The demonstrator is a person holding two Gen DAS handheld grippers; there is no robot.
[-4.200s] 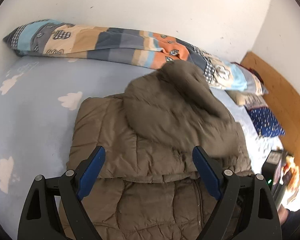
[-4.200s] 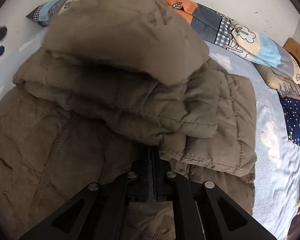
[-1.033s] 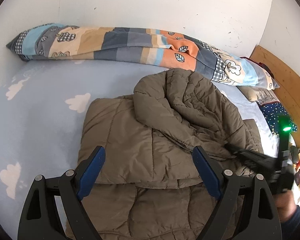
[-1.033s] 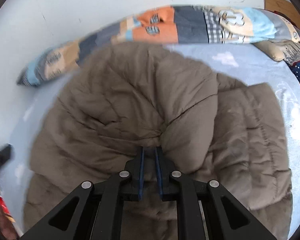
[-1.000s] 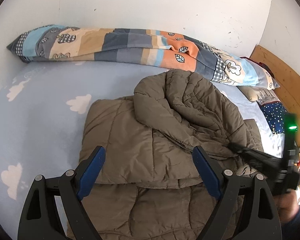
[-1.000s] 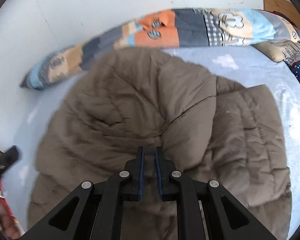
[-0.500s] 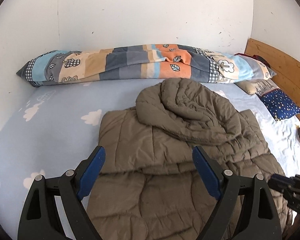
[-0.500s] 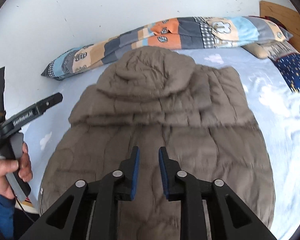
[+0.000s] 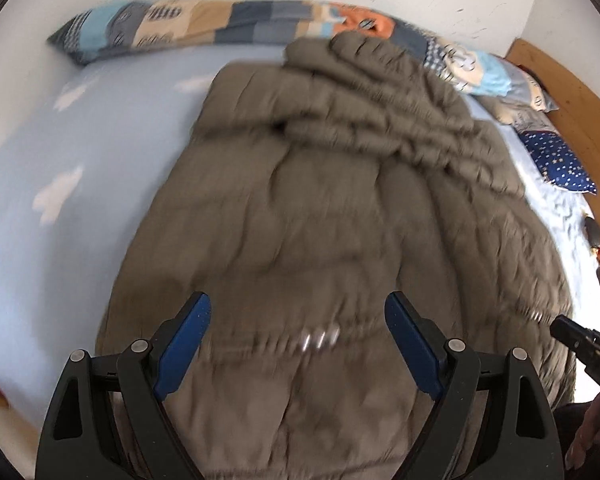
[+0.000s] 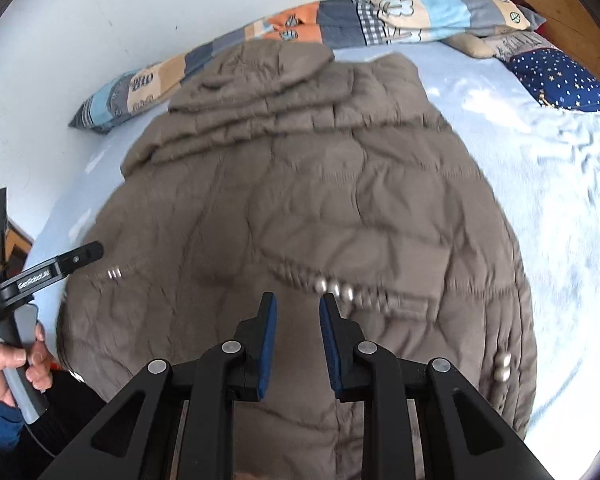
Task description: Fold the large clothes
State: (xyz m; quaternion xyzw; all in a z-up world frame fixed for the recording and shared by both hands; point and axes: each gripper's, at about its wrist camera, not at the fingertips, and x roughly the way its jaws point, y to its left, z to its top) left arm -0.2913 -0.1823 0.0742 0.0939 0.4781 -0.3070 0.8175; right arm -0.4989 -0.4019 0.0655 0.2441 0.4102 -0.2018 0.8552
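Observation:
A large brown quilted jacket lies flat on the bed, its hood folded down over the chest. My left gripper hangs wide open over the lower part of the jacket, near a row of metal snaps, with nothing between its fingers. In the right wrist view the jacket fills the middle. My right gripper stands open by a narrow gap above the jacket's lower half, holding nothing. The left gripper shows at the left edge, held by a hand.
The jacket rests on a light blue cloud-print sheet. A rolled patchwork quilt lies along the white wall behind. A navy starred pillow and a wooden headboard are at the right. Bare sheet lies right of the jacket.
My right gripper has let go of the folded hood and parted its jaws slightly. Both grippers have drawn back from the hood end to the jacket's lower half.

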